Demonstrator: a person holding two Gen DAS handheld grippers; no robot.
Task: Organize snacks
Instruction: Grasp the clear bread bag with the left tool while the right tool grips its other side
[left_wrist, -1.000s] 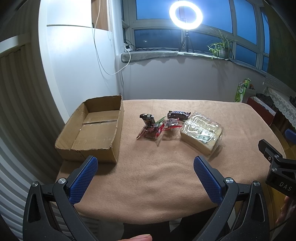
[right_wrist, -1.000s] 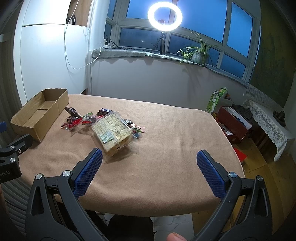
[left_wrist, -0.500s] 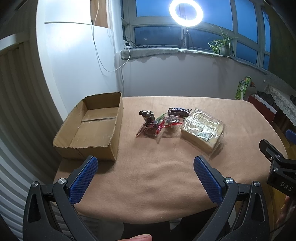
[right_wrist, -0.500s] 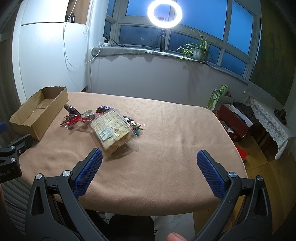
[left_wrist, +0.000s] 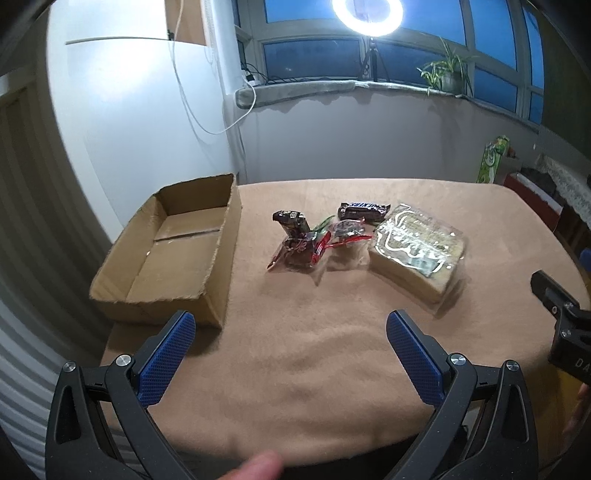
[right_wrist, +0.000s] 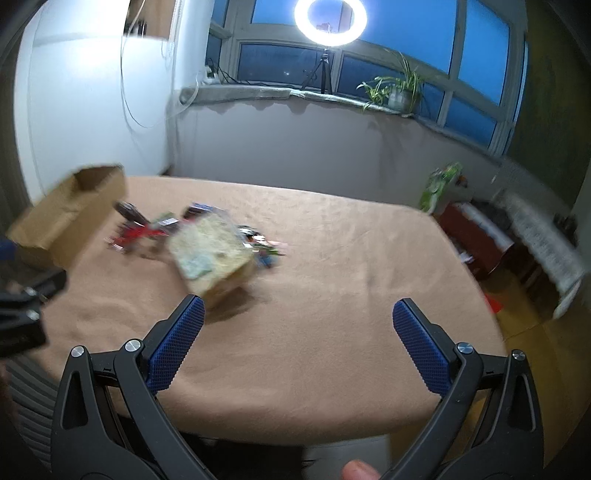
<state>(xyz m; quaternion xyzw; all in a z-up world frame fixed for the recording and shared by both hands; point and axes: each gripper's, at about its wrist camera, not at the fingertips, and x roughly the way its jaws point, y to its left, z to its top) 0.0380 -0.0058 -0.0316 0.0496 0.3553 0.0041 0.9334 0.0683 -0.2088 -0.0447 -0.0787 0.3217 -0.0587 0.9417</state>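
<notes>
An empty cardboard box (left_wrist: 177, 254) (right_wrist: 62, 218) sits at the table's left edge. Right of it lie a dark candy bar (left_wrist: 364, 211), a dark wrapped sweet (left_wrist: 291, 221), red-wrapped snacks (left_wrist: 317, 245) (right_wrist: 138, 232) and a large clear pack of biscuits (left_wrist: 417, 251) (right_wrist: 210, 258). More small wrapped sweets (right_wrist: 262, 247) lie right of the pack. My left gripper (left_wrist: 291, 350) is open above the near table edge, nothing between its blue pads. My right gripper (right_wrist: 295, 347) is open too, near the front edge, right of the pack. The right wrist view is blurred.
The table (left_wrist: 332, 369) wears a tan cloth. A white cabinet (left_wrist: 129, 110) stands behind the box. A windowsill holds a ring light (left_wrist: 367, 16) and a potted plant (left_wrist: 447, 74). A green bag (right_wrist: 439, 184) and red box (right_wrist: 476, 236) sit beyond the right edge.
Both grippers have moved forward toward the snacks, which look nearer. Both stay open. The right wrist view has become blurred from motion.
</notes>
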